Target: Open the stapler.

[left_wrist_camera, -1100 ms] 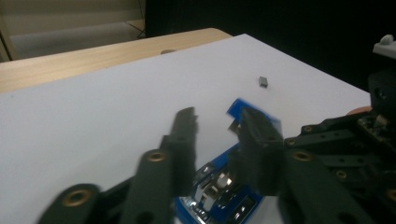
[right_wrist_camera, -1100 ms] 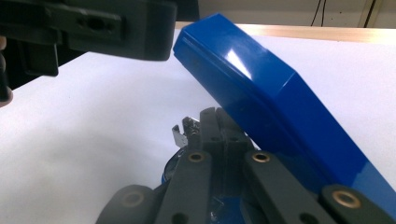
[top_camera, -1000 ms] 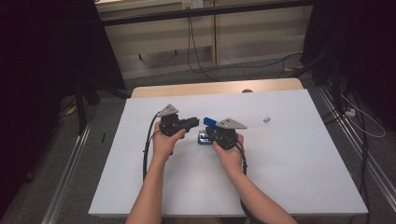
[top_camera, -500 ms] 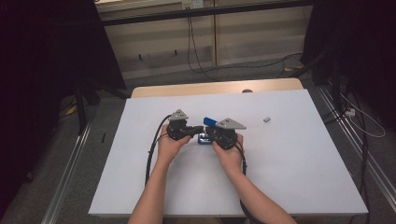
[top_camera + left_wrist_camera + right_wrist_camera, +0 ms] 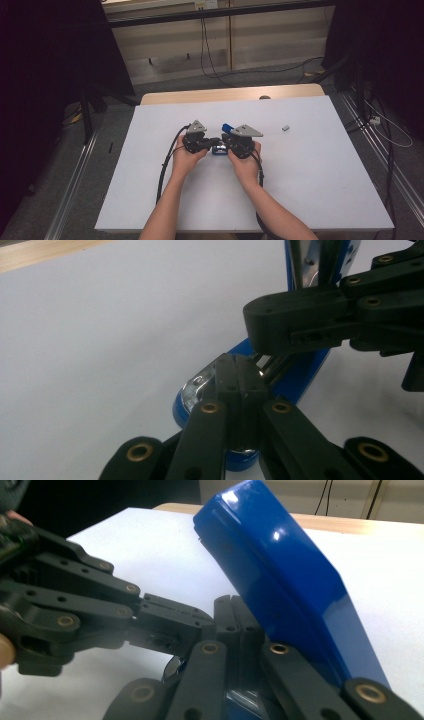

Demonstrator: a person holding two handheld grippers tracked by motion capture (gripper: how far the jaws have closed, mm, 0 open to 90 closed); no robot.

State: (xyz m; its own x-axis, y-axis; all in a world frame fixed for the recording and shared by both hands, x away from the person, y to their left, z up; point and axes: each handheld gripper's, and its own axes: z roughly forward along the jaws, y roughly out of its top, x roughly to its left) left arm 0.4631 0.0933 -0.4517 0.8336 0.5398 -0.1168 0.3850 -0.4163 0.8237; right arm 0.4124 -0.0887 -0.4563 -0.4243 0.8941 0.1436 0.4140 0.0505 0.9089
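A blue stapler point(image 5: 226, 127) lies at the middle of the white table point(image 5: 310, 190) with its lid point(image 5: 280, 580) swung up. Both grippers meet over its base. My left gripper point(image 5: 239, 376) is shut, its tips resting against the shiny metal part point(image 5: 199, 385) of the blue base point(image 5: 300, 382); nothing sits between its jaws. My right gripper point(image 5: 235, 611) is shut too, empty, beside the raised lid. In the high view the left gripper point(image 5: 214, 142) and right gripper point(image 5: 224, 145) point at each other, tips almost touching. Whether either tip presses on the stapler I cannot tell.
A small grey piece point(image 5: 285, 128) lies on the table to the right of the hands. Black cables point(image 5: 167, 160) trail from the grippers toward the near edge. A wooden strip point(image 5: 225, 94) borders the far side.
My left gripper has moved right and down to the stapler, meeting the right gripper's tip. The right hand has stayed where it was.
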